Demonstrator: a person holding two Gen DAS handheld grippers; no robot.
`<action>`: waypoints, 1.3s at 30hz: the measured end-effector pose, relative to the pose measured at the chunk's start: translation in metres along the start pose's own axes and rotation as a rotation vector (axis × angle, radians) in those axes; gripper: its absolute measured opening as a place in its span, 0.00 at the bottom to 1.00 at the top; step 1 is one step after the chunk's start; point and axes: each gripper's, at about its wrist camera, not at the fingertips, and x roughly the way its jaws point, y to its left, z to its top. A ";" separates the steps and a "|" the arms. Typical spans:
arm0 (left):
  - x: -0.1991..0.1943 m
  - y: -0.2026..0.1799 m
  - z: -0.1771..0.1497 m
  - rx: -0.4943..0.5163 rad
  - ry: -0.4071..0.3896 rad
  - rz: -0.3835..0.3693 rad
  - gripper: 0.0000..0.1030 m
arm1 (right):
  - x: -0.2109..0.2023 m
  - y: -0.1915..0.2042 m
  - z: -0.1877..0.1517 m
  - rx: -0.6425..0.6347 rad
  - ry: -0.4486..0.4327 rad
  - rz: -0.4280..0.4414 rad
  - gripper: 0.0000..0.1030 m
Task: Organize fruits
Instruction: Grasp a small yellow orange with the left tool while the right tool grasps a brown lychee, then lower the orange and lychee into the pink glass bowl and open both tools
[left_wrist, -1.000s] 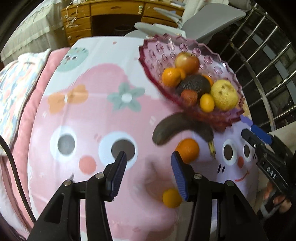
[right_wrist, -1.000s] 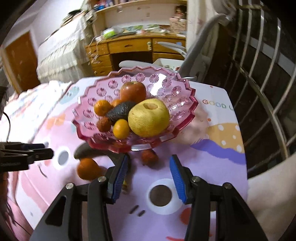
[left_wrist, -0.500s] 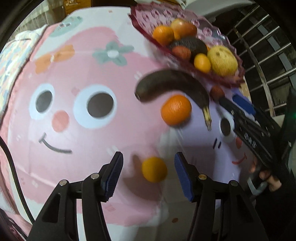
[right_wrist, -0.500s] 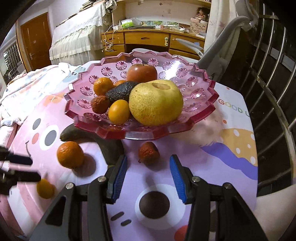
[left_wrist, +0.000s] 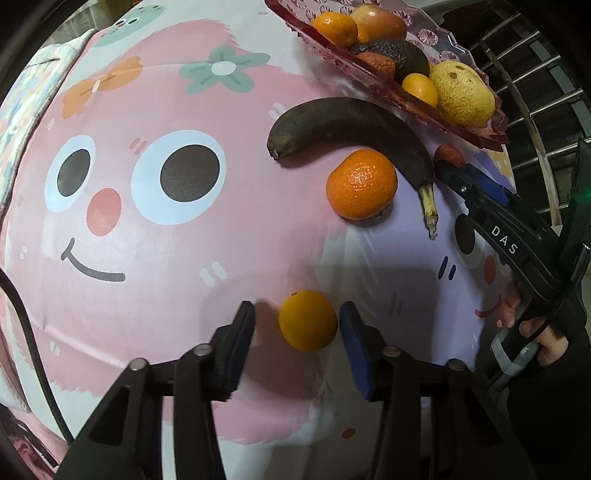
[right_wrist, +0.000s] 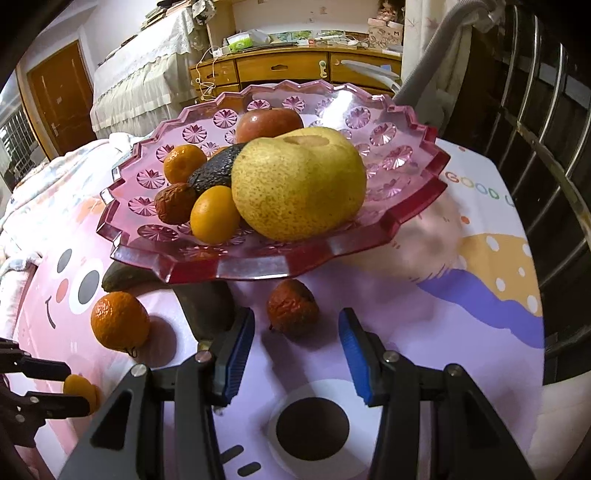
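- My left tongs (left_wrist: 297, 319), lower centre of the left view: jaws closing around the small orange (left_wrist: 307, 319); right pad just about at its skin, left pad not yet touching. No grip so far.
- My right tongs (right_wrist: 296, 334), lower centre of the right view: spread, holding nothing; the shrivelled red fruit (right_wrist: 292, 307) lies just beyond the tips, between their lines.
- Done: the pink glass dish (right_wrist: 258, 266), upper middle of the right view, already holds a pear (right_wrist: 299, 182), an apple, an avocado and several small fruits.
- Left, by my judgement: four pieces on the cloth, namely the small orange, the red fruit, the mandarin (left_wrist: 361, 184) and the blackened banana (left_wrist: 351, 127).
- Edges: the dish rim overhangs the banana and sits close above the red fruit.
- Open room: wide bare cloth (left_wrist: 147, 258) at left of the left view; railing (right_wrist: 535, 155) crowds the right edge.
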 end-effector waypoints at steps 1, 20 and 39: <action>0.001 0.000 -0.001 -0.002 0.006 -0.008 0.41 | 0.001 -0.001 0.000 0.006 -0.001 0.006 0.46; -0.009 -0.006 0.020 0.022 -0.022 -0.009 0.29 | -0.004 -0.008 -0.007 0.039 0.034 0.005 0.27; -0.095 0.009 0.099 0.076 -0.375 0.036 0.29 | -0.061 -0.011 -0.020 0.107 0.009 -0.054 0.26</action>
